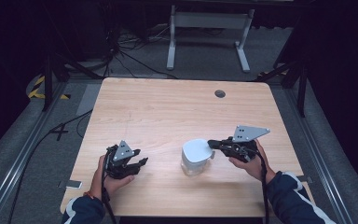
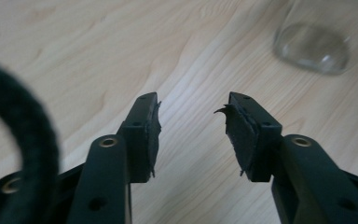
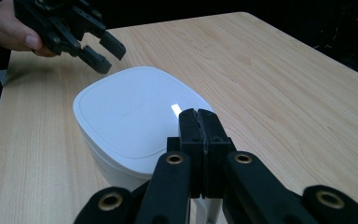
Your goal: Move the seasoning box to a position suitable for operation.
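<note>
Dark curtains and a grey floor with cables surround a pale wooden desk, which has a small round grommet near its far edge. On the near right part of the desk stands a clear container with a white, rounded-square lid on top.

From the right, the right tool reaches in roughly level, and its tips sit at the lid's right edge. In the right gripper view its two black jaws are pressed flat together, clenched, right at the near rim of the lid; whether anything thin is caught between them cannot be told.

Well apart from the container, the left tool sits over the near left part of the desk and points towards it. In the left gripper view its jaws stand partly apart with bare wood between them, grasping nothing, and the worn pads are frayed at the edges. The glass base of the container shows blurred at the upper right of that view. The right gripper view shows the left tool beyond the lid, held off the desk.
</note>
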A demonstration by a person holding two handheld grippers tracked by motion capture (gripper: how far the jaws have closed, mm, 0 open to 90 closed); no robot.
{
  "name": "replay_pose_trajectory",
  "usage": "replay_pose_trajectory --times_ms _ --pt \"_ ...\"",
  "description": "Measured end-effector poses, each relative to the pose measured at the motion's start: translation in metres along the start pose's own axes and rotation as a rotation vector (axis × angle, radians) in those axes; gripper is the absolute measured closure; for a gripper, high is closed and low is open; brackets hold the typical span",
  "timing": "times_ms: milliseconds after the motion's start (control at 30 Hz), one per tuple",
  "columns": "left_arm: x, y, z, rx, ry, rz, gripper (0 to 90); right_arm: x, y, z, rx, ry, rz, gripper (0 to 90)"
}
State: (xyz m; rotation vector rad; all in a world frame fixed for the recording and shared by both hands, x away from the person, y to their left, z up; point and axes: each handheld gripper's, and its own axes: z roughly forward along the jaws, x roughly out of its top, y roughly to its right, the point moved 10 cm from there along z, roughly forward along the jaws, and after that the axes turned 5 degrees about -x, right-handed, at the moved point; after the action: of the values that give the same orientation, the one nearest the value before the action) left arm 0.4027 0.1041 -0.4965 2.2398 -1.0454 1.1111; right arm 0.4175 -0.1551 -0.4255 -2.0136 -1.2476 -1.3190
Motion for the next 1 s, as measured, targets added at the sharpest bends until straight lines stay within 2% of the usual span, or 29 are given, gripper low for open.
replay_pose_trajectory --times_ms 67,100,133,167,200,267,333,367,400,500,567,667,733,1000 --pt "0.009 0.004 -0.003 0.001 0.008 0.031 62.9 0.000 0.000 0.000 -0.002 -0.001 -0.002 90.0" --pt "0.009 0.004 -0.003 0.001 0.008 0.031 65.4 -0.001 0.000 0.000 -0.003 -0.002 0.000 90.0" --pt "0.013 0.010 -0.002 -0.007 0.009 0.048 68.5 -0.001 0.001 0.000 -0.003 0.000 0.002 90.0" --pt "0.013 0.010 -0.002 -0.007 0.009 0.048 69.7 -0.001 0.001 -0.001 -0.001 0.000 0.006 90.0" --pt "0.019 0.018 -0.001 -0.015 0.012 0.079 71.4 -0.002 0.001 -0.001 -0.004 0.000 0.006 90.0" --pt "0.024 0.025 0.001 -0.020 0.008 0.106 74.4 -0.003 0.002 -0.002 -0.001 -0.007 0.008 90.0" --pt "0.030 0.033 0.005 -0.038 0.009 0.126 76.2 -0.003 0.002 -0.001 -0.004 -0.002 0.006 90.0" --pt "0.030 0.033 0.005 -0.038 0.009 0.126 77.2 -0.003 0.001 -0.002 -0.007 -0.002 0.000 90.0" --pt "0.036 0.041 0.008 -0.045 0.011 0.148 79.2 -0.003 0.001 -0.001 -0.004 0.000 -0.003 90.0" --pt "0.047 0.054 0.014 -0.070 0.021 0.180 84.8 -0.003 0.002 -0.001 -0.007 -0.002 -0.002 90.0" --pt "0.051 0.057 0.015 -0.068 0.022 0.196 88.6 -0.004 0.002 -0.001 -0.007 -0.005 0.001 90.0" --pt "0.062 0.070 0.023 -0.092 0.024 0.241 89.4 -0.004 0.002 -0.001 0.001 -0.005 0.002 90.0" --pt "0.067 0.075 0.026 -0.106 0.034 0.249 89.6 -0.004 0.002 -0.001 0.004 -0.002 0.003 90.0" --pt "0.081 0.081 0.030 -0.117 0.064 0.256 89.7 -0.005 0.001 -0.001 0.004 -0.009 -0.005 90.0"
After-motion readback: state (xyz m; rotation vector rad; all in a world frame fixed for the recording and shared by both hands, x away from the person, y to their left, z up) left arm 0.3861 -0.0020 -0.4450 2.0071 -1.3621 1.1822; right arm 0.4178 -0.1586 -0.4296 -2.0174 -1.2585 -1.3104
